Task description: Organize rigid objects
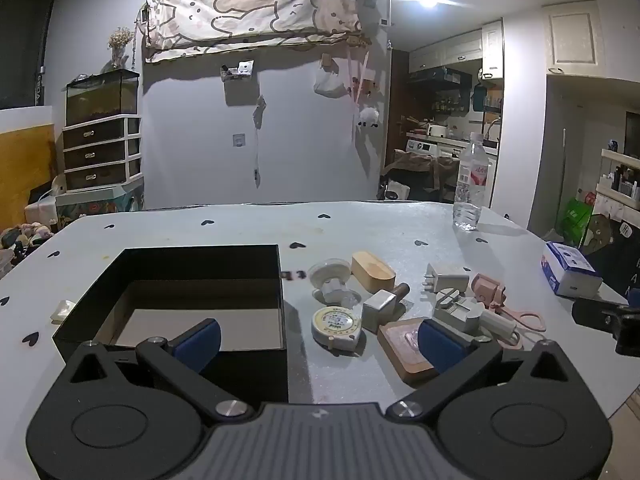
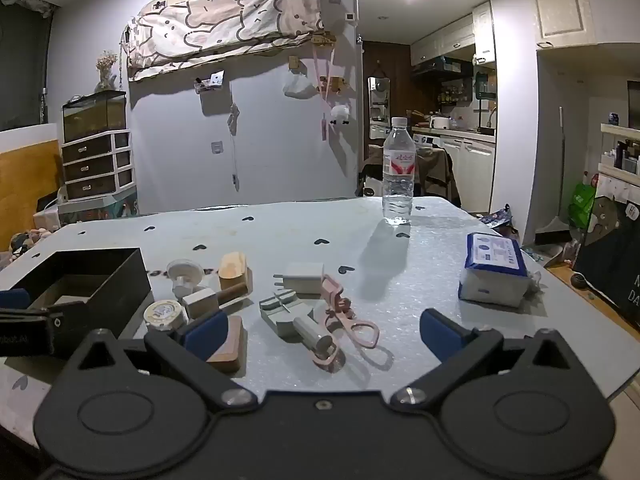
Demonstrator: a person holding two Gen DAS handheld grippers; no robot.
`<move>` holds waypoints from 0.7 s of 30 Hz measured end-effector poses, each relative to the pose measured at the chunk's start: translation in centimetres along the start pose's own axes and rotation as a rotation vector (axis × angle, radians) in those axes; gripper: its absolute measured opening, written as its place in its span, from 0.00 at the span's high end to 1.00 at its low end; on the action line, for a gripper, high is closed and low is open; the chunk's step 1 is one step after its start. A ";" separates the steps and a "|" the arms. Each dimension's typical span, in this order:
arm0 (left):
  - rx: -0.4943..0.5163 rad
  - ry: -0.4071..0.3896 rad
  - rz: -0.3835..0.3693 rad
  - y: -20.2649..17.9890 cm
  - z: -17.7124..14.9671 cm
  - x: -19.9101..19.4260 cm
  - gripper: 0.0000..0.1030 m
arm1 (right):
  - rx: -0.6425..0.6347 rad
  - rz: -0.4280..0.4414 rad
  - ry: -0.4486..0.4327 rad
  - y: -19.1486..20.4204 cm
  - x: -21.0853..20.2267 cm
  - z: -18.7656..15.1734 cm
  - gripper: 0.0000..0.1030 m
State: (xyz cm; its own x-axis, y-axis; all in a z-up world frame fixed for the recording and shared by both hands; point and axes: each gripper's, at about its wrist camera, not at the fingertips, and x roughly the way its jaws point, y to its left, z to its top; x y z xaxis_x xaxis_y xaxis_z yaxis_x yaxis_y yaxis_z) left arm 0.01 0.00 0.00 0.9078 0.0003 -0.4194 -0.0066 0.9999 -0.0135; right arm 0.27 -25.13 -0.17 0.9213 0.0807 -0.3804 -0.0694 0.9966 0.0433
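Observation:
An open black box (image 1: 276, 280) sits on the grey table at left; it also shows in the right wrist view (image 2: 120, 280). Right of it lies a cluster: a round tape measure (image 1: 337, 322) (image 2: 164, 314), a wooden oval box (image 1: 372, 270) (image 2: 234, 270), a white plug adapter (image 1: 448, 278) (image 2: 304, 278), a wooden coaster (image 1: 404, 346) (image 2: 230, 344), a grey tool (image 2: 286, 314) and a pink tool (image 2: 352, 320). My left gripper (image 1: 318, 340) is open and empty, low over the box's near right corner. My right gripper (image 2: 322, 336) is open and empty, near the grey and pink tools.
A water bottle (image 2: 397, 172) stands at the far right of the table (image 2: 304, 236). A blue-and-white tissue pack (image 2: 494, 268) lies at the right edge. A small white item (image 1: 62, 310) lies left of the box. The left gripper's body shows at the right wrist view's left edge (image 2: 28, 324).

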 end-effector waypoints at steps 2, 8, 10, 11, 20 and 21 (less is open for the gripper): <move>-0.001 -0.001 -0.001 0.0 0.0 0.0 0.00 | 0.000 -0.002 0.001 -0.1 0.0 0.0 0.00; -0.002 -0.003 -0.002 0.0 0.0 0.0 0.00 | 0.005 -0.003 0.004 -0.1 0.0 0.0 0.00; -0.003 -0.003 -0.002 0.0 0.0 0.0 0.00 | 0.005 -0.003 0.004 0.0 0.0 0.0 0.00; -0.003 -0.003 -0.002 0.0 0.0 0.0 0.00 | 0.006 -0.004 0.005 0.1 -0.1 0.0 0.00; -0.003 -0.005 -0.002 0.0 0.0 0.0 0.00 | 0.008 -0.015 0.006 -0.4 0.1 0.0 0.00; -0.003 -0.006 -0.002 0.0 0.0 0.0 0.00 | 0.009 -0.016 0.006 -0.4 0.0 0.0 0.00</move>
State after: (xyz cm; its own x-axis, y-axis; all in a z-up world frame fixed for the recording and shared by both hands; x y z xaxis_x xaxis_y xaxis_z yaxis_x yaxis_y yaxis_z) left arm -0.01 0.01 0.01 0.9102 -0.0015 -0.4141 -0.0060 0.9998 -0.0169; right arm 0.33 -25.53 -0.24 0.9200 0.0652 -0.3865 -0.0516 0.9976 0.0456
